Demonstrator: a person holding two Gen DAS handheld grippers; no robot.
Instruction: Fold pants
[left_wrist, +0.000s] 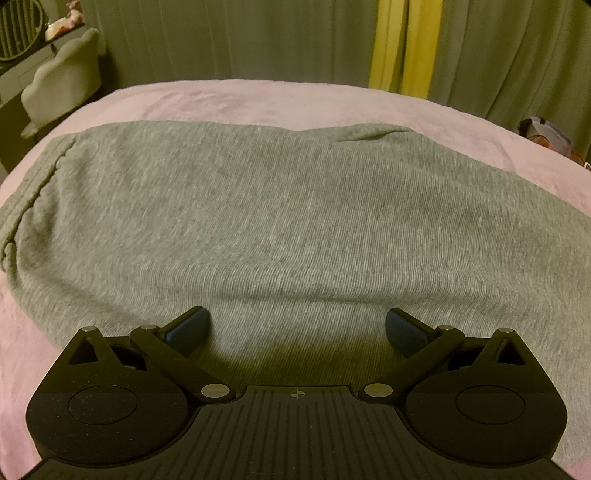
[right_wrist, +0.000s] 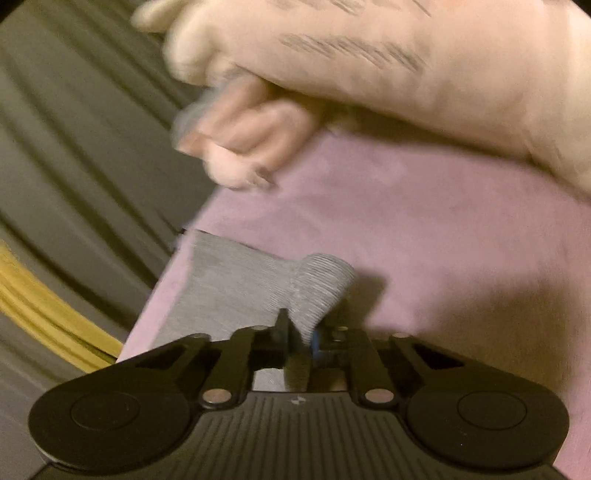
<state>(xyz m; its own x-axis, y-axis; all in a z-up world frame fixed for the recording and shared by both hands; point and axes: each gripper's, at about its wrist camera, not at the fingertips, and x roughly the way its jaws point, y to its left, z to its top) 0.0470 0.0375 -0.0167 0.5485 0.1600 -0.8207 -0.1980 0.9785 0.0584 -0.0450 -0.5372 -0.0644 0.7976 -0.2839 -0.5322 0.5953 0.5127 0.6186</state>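
Right tool (right_wrist: 299, 341) clamped on ribbed cuff (right_wrist: 321, 284) of soft, limp grey pants (left_wrist: 277, 206) on bed (left_wrist: 258, 103); left tool (left_wrist: 297, 325) apart, empty; grip thicker hems.

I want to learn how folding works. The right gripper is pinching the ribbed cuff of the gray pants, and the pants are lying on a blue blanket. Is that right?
Almost. The blanket is pink, not blue; both wrist views show it. The rest holds: in the right wrist view the right gripper is shut on the ribbed cuff of the gray pants.
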